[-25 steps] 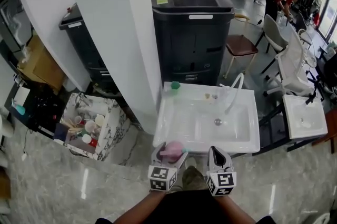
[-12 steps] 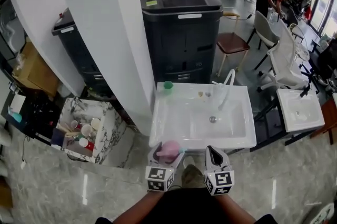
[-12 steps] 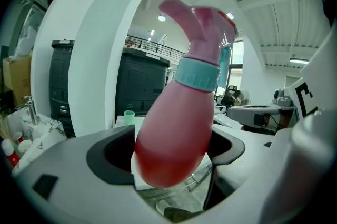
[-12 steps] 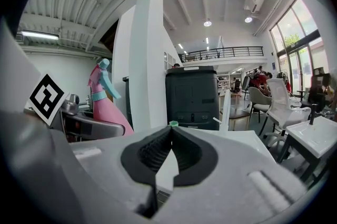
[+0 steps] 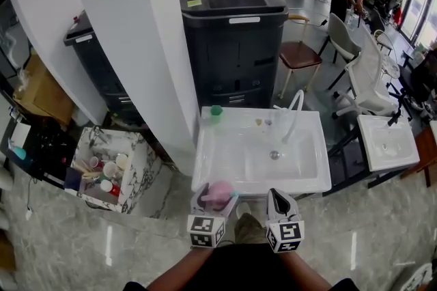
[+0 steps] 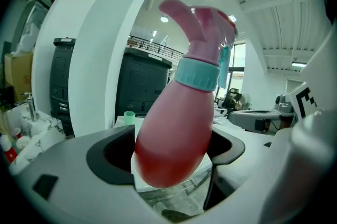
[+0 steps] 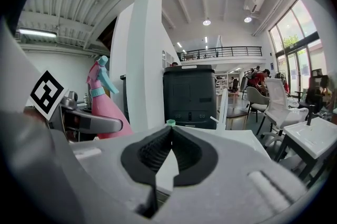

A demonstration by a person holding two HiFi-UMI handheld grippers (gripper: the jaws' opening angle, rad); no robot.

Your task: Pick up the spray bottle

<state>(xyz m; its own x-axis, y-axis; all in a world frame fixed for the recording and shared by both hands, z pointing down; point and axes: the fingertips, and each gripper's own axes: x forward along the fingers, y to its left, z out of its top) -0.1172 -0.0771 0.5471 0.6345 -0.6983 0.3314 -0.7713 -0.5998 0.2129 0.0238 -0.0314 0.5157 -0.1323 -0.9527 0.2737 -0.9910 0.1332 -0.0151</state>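
A pink spray bottle (image 6: 179,123) with a teal collar and pink trigger head is clamped between the jaws of my left gripper (image 5: 217,201), held upright and lifted off any surface. In the head view the pink spray bottle (image 5: 218,192) shows just before the front rim of the white sink (image 5: 205,180). From the right gripper view the spray bottle (image 7: 103,102) stands at the left, in the other gripper. My right gripper (image 5: 278,204) hangs beside the left one, its jaws pressed together with nothing between them.
The white sink has a white curved faucet (image 5: 292,112) and a small green cup (image 5: 216,111) at its back edge. Behind stand a dark machine (image 5: 235,37) and a white pillar (image 5: 136,44). A box of cups (image 5: 109,170) lies left; chairs (image 5: 362,71) and a second basin (image 5: 386,143) right.
The view has shifted slightly; both grippers stay in the same place before the sink, the left still holding the bottle.
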